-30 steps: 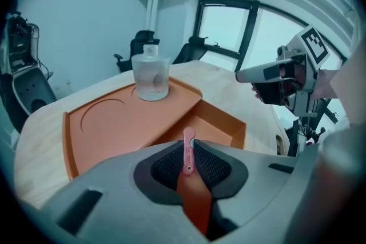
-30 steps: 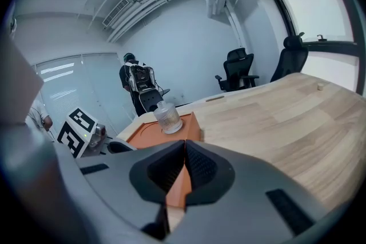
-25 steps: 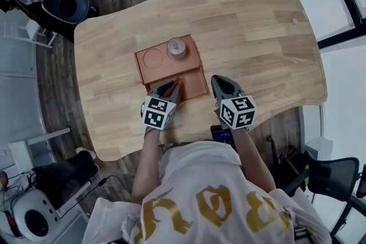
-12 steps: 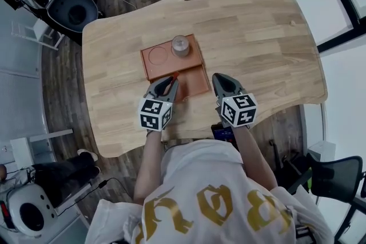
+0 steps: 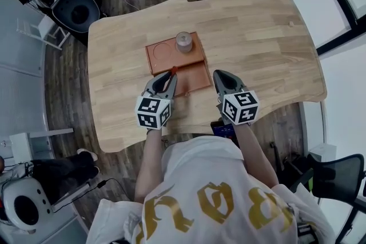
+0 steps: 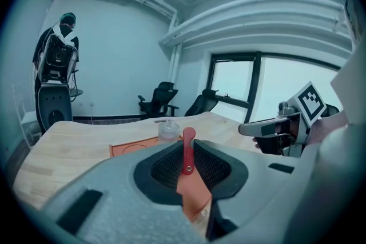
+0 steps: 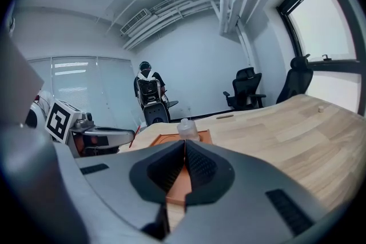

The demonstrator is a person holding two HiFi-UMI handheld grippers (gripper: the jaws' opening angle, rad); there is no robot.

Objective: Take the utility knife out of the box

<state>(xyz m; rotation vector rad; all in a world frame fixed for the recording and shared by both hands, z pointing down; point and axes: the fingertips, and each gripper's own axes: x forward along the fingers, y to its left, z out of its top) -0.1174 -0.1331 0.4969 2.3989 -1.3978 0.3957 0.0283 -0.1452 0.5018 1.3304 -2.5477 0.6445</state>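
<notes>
A slim red utility knife (image 6: 187, 157) stands upright between the jaws of my left gripper (image 6: 186, 144), which is shut on it. From the head view the knife's red tip (image 5: 174, 72) pokes out past the left gripper (image 5: 162, 80), over the near left corner of the orange box (image 5: 194, 78). My right gripper (image 5: 224, 79) hovers just right of the box's near edge. Its jaws are shut with nothing between them (image 7: 184, 144). The box (image 7: 182, 183) lies straight ahead of it.
A clear lidded jar (image 5: 183, 42) stands in the box's far compartment beside a round recess (image 5: 161, 51). The wooden table (image 5: 257, 37) stretches wide on the right. Office chairs (image 5: 74, 8) stand beyond the table's far side.
My left gripper, still shut on the knife, has drawn a little up and to the left, away from the box's near compartment. The right gripper has hardly moved.
</notes>
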